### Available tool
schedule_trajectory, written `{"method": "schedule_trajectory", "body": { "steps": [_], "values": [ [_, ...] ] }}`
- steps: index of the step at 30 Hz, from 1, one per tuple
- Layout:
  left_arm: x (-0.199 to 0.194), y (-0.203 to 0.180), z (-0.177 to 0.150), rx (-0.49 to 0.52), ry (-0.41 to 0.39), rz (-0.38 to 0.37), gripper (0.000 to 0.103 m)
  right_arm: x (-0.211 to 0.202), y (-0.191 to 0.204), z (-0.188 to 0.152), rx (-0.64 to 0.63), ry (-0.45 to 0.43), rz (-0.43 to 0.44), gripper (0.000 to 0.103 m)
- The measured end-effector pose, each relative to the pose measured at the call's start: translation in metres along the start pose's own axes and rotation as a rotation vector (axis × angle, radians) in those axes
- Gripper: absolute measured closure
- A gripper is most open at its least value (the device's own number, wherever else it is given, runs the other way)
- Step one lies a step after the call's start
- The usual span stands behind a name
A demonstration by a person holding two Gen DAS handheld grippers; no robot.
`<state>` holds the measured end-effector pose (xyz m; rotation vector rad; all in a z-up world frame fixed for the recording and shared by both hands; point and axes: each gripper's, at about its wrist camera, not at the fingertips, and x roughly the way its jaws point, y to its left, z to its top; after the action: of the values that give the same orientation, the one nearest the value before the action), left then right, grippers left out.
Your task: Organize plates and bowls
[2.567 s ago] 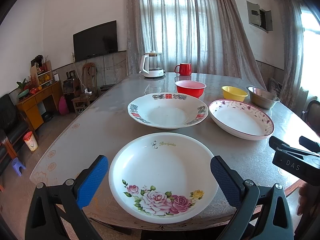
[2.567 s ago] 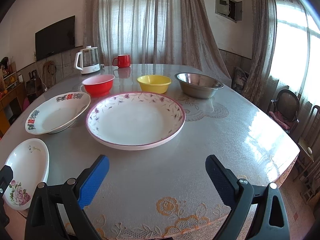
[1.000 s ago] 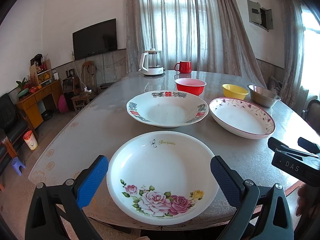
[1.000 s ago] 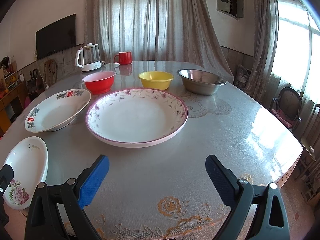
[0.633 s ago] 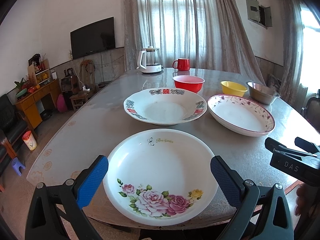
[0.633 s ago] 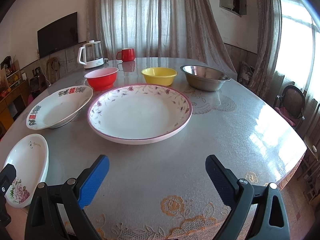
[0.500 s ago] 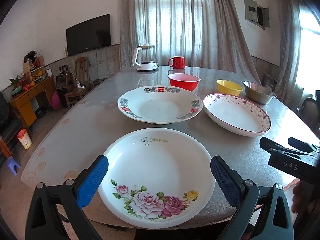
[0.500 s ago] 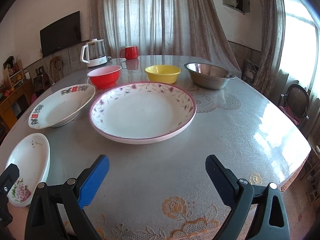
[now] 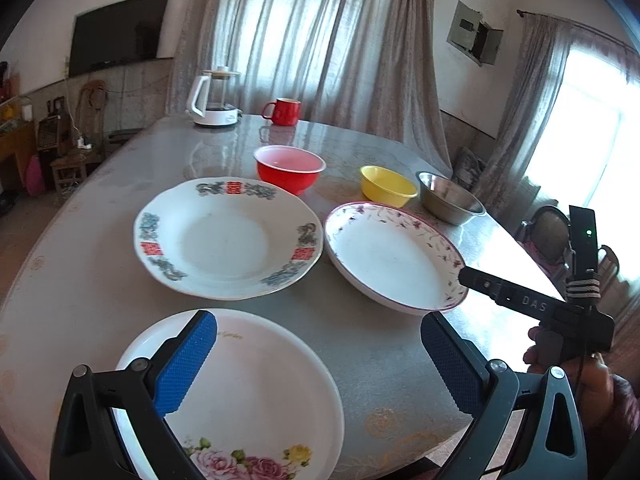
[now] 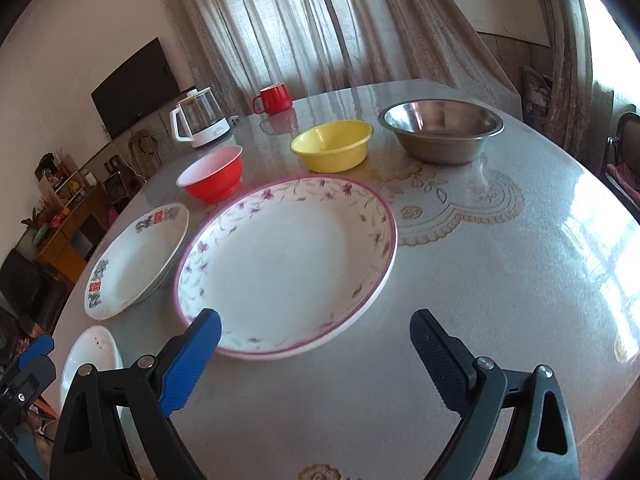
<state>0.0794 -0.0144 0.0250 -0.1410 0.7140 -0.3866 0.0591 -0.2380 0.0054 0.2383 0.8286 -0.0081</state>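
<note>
Three plates and three bowls stand on the table (image 10: 500,280). The plates form a near row: the rose-pattern plate (image 9: 256,392) at the near edge, the plate with red and blue rim marks (image 9: 224,240) beyond it, and the purple-rimmed floral plate (image 10: 288,264) just beside that one on the right. The bowls form a far row, well apart from each other: the red bowl (image 10: 212,178), the yellow bowl (image 10: 332,146) and the steel bowl (image 10: 442,128). One white kettle (image 9: 212,100) and one red mug (image 9: 283,112) stand at the far end of the table. The left gripper (image 9: 320,360) is wide open and empty, with its left finger over the rose-pattern plate. The right gripper (image 10: 316,354) is likewise spread wide and empty, with its left fingertip at the near rim of the purple-rimmed plate; contact cannot be determined. A hand (image 9: 580,376) holds the right gripper's handle. The table is rounded, with a glossy grey cover showing lace patterns beneath. The room has long grey curtains (image 9: 320,40), a wall-mounted television (image 9: 116,34) and a bright window on the right.
</note>
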Motion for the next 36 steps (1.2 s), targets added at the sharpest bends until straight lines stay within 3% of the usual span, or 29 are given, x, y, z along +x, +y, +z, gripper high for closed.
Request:
{"method": "schedule_trajectory", "body": {
  "steps": [2,7,8,18,21,27,31,36],
  "values": [
    [0.009,-0.006,0.009,0.005,0.024,-0.034,0.0,0.005,-0.004,0.01,-0.016,0.012,-0.015,0.014],
    [0.031,-0.012,0.025,-0.013,0.075,-0.063,0.0,0.03,-0.022,0.028,-0.009,0.053,-0.056,0.061],
    [0.035,-0.014,0.028,-0.004,0.085,-0.064,0.0,0.036,-0.027,0.032,0.0,0.061,-0.059,0.064],
    [0.081,-0.026,0.045,-0.007,0.208,0.011,0.003,0.074,-0.049,0.058,-0.004,0.128,-0.053,0.066],
    [0.095,-0.029,0.046,0.011,0.244,0.032,0.02,0.085,-0.051,0.064,-0.017,0.152,-0.041,0.066],
    [0.116,-0.037,0.046,0.056,0.295,0.059,0.042,0.097,-0.05,0.066,-0.051,0.177,-0.017,0.081],
    [0.126,-0.038,0.044,0.068,0.32,0.069,0.061,0.099,-0.05,0.068,-0.069,0.184,-0.001,0.082],
    [0.132,-0.041,0.042,0.083,0.323,0.073,0.063,0.102,-0.048,0.071,-0.104,0.209,0.017,0.082]
  ]
}}
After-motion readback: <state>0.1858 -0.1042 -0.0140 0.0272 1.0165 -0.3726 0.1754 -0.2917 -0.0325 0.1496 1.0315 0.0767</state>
